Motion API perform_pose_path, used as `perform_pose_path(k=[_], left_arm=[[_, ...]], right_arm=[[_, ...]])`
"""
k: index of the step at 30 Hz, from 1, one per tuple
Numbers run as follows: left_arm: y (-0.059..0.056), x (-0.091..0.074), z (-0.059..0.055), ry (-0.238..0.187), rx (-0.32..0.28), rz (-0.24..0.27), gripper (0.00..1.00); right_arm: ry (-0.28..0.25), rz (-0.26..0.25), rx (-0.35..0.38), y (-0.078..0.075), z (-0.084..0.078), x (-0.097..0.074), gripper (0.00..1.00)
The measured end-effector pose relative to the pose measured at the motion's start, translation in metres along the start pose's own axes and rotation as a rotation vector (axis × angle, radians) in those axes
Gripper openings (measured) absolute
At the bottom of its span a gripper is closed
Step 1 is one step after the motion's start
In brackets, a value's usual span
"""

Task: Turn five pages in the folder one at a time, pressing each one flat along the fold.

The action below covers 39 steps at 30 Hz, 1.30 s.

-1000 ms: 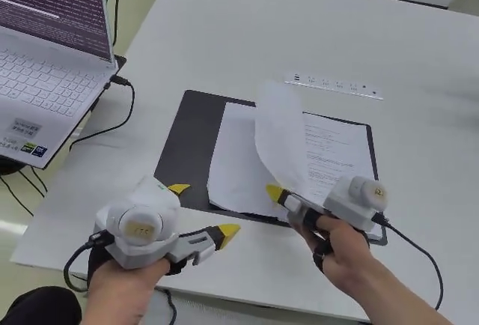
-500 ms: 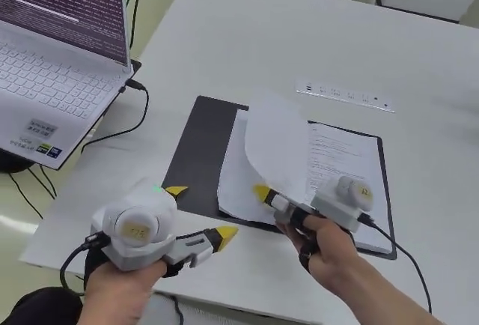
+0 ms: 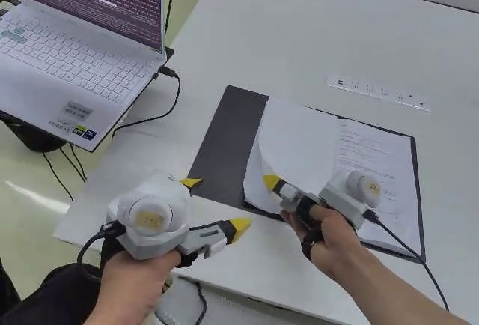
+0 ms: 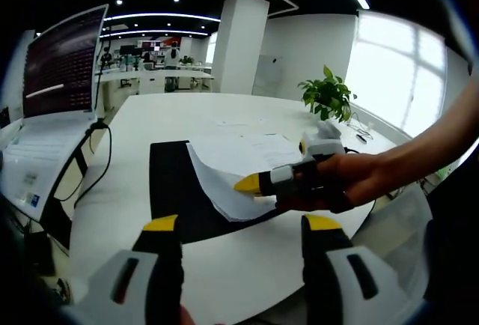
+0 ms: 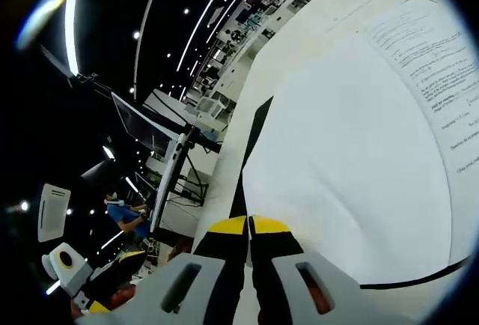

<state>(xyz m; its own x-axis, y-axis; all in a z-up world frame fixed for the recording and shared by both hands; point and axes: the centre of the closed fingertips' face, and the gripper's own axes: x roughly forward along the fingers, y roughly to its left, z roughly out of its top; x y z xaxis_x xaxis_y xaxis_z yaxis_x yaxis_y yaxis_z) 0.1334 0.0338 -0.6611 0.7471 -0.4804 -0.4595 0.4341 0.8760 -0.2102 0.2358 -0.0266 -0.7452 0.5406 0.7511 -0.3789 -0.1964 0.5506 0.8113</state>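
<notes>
Left gripper (image 3: 215, 205): jaws apart, empty, over the table's (image 3: 247, 25) near edge.
Right gripper (image 3: 273, 183): jaws pinched together on the page's (image 3: 299, 145) near edge.
Page: arched above the fold, mid-turn.
Folder (image 3: 221, 141): open, mid-table.
Best handling: likely lay the page leftward, release, then press flat along the fold with the free left gripper.
Laptop (image 3: 75, 63): far-left corner.

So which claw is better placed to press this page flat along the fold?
Probably left: the left claw is open and free by the folder's near edge, while the right claw is shut on the page's edge.
</notes>
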Motion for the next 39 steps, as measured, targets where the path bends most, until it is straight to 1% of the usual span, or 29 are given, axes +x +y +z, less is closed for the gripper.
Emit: perform_pose_path(k=[3, 6, 9, 12, 15, 18, 20, 23, 25, 27, 30, 32, 33, 34, 35, 38, 39], left_arm=[[0.006, -0.002, -0.002, 0.006, -0.001, 0.01, 0.65], [0.01, -0.004, -0.002, 0.007, -0.002, 0.018, 0.65], [0.013, -0.004, -0.002, 0.008, -0.007, 0.024, 0.64], [0.015, -0.004, -0.002, 0.012, -0.009, 0.028, 0.64], [0.016, -0.003, -0.003, 0.017, -0.01, 0.027, 0.64], [0.016, -0.001, -0.008, 0.036, 0.004, 0.024, 0.64], [0.015, 0.001, -0.011, 0.042, 0.003, 0.018, 0.64], [0.012, 0.002, -0.013, 0.053, 0.008, 0.011, 0.64], [0.011, 0.004, -0.013, 0.054, 0.01, 0.007, 0.64], [0.009, 0.005, -0.013, 0.055, 0.018, 0.003, 0.64], [0.008, 0.006, -0.013, 0.054, 0.015, -0.006, 0.63], [0.007, 0.006, -0.013, 0.05, 0.006, -0.011, 0.63], [0.006, 0.007, -0.013, 0.049, 0.008, -0.01, 0.63], [0.006, 0.007, -0.013, 0.049, 0.012, -0.011, 0.62], [0.005, 0.008, -0.013, 0.048, 0.012, -0.015, 0.62], [0.002, 0.011, -0.011, 0.042, 0.014, -0.021, 0.6], [0.001, 0.013, -0.011, 0.044, 0.018, -0.023, 0.6]], right_arm=[[0.01, -0.021, 0.012, -0.009, -0.005, 0.009, 0.0], [0.012, -0.045, 0.034, -0.019, -0.008, 0.015, 0.0], [0.026, -0.074, 0.027, -0.029, -0.013, 0.02, 0.0], [0.036, -0.095, 0.037, -0.037, -0.017, 0.024, 0.0], [0.036, -0.099, 0.05, -0.04, -0.019, 0.025, 0.0], [0.026, -0.086, 0.044, -0.037, -0.019, 0.024, 0.02], [0.024, -0.072, 0.043, -0.035, -0.018, 0.025, 0.05], [0.028, -0.048, 0.046, -0.03, -0.018, 0.025, 0.11], [0.03, -0.031, 0.043, -0.024, -0.018, 0.023, 0.17], [0.03, -0.013, 0.022, -0.019, -0.018, 0.022, 0.23], [0.029, 0.008, 0.021, -0.014, -0.019, 0.02, 0.31], [0.024, 0.038, 0.031, -0.005, -0.017, 0.016, 0.36], [0.016, 0.055, 0.022, -0.001, -0.016, 0.013, 0.37], [0.011, 0.073, 0.001, 0.004, -0.014, 0.01, 0.38], [0.019, 0.091, -0.026, 0.009, -0.014, 0.005, 0.38], [0.024, 0.1, -0.075, 0.013, -0.009, -0.007, 0.37], [0.025, 0.104, -0.085, 0.018, -0.009, -0.014, 0.37]])
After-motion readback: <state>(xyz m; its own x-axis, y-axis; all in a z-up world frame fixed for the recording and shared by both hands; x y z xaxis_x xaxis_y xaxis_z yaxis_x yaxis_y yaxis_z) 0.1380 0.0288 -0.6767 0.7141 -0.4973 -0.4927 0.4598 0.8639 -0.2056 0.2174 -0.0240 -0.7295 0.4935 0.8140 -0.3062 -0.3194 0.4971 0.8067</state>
